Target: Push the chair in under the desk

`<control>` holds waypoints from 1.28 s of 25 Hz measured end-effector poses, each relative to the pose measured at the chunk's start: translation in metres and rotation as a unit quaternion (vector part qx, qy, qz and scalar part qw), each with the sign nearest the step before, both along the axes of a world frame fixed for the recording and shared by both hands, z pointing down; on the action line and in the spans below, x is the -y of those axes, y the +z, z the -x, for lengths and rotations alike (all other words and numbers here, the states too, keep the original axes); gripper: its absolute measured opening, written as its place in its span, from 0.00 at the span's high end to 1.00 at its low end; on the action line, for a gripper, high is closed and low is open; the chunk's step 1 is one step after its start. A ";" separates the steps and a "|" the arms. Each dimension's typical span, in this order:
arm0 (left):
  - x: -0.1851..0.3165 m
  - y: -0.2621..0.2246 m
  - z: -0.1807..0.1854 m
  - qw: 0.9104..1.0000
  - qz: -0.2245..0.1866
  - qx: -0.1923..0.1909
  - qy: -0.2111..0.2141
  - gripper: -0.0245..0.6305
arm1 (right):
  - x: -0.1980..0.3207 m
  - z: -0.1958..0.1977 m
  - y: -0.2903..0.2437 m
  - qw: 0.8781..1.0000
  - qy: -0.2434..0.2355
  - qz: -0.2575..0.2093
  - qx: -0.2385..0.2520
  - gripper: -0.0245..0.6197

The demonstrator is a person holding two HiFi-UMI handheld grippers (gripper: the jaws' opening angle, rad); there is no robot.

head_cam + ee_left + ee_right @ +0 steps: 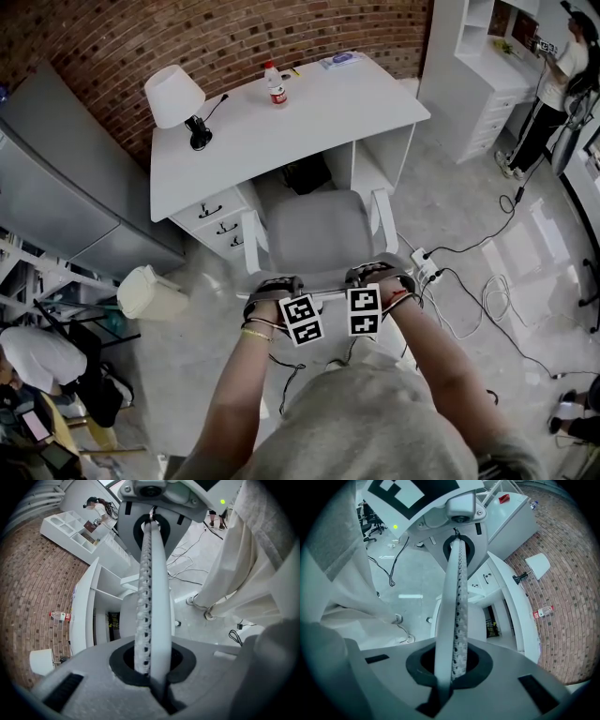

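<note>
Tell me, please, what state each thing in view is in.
Chair: pulled out in front of the desk, not yet pushed in.
Desk drawers: closed.
Bottle: upright on the desk, capped.
Lamp: upright on the desk.
Left gripper: shut, nothing between its jaws.
Right gripper: shut, nothing between its jaws.

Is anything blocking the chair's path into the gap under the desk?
Nothing visible blocks the chair on its way under the desk. A dark object sits far back in the gap, and the power strip lies off to the right.
</note>
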State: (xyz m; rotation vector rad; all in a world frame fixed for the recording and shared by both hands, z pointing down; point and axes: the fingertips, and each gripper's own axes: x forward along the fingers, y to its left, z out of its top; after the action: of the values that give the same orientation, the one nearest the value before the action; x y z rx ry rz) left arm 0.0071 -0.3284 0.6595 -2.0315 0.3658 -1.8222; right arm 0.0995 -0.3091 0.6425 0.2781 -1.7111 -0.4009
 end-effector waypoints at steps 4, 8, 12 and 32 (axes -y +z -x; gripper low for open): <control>0.005 0.001 -0.003 1.000 0.000 0.000 -0.006 0.94 | 0.006 -0.003 0.001 1.000 -0.007 0.000 0.000 0.95; 0.010 0.001 -0.006 1.000 -0.001 -0.001 -0.012 0.94 | 0.012 -0.006 0.001 1.000 -0.012 0.000 0.000 0.95; 0.017 -0.001 -0.009 1.000 0.000 -0.001 -0.018 0.94 | 0.021 -0.009 -0.001 1.000 -0.018 0.000 0.000 0.95; 0.044 -0.001 -0.017 0.999 0.007 0.002 -0.047 0.94 | 0.054 -0.019 -0.001 0.999 -0.047 0.004 0.000 0.95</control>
State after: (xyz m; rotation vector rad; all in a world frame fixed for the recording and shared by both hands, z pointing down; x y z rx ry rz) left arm 0.0244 -0.3723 0.6590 -2.0528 0.4550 -1.8886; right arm 0.1185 -0.3628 0.6413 0.1920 -1.7290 -0.4619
